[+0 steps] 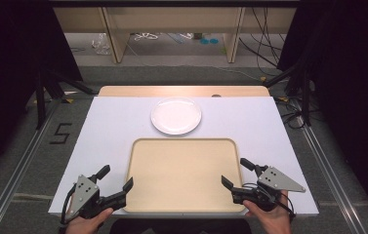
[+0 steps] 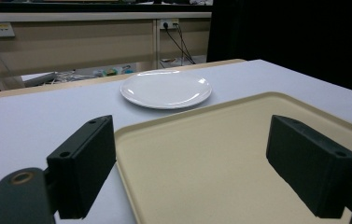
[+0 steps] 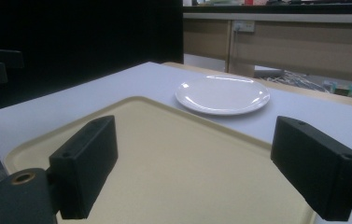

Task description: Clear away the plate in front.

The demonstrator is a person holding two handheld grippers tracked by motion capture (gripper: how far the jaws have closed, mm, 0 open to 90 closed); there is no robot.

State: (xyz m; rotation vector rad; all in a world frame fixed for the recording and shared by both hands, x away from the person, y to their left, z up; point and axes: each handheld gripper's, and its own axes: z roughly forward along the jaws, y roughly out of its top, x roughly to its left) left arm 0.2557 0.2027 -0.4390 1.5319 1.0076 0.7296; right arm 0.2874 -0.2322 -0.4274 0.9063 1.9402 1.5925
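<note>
Plate (image 1: 176, 115) lies beyond tray (image 1: 181, 141), seemingly well apart from both grippers.

the tray (image 1: 181, 175) is lying on the surface (image 1: 108, 122) between the left claw (image 1: 117, 179) and the right claw (image 1: 236, 174), each sitting wide apart at a near corner. the plate (image 1: 176, 115) is resting just beyond the tray, ahead of both claws.

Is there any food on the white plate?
No, empty. The white plate shows a bare, shiny surface in all three views.
</note>
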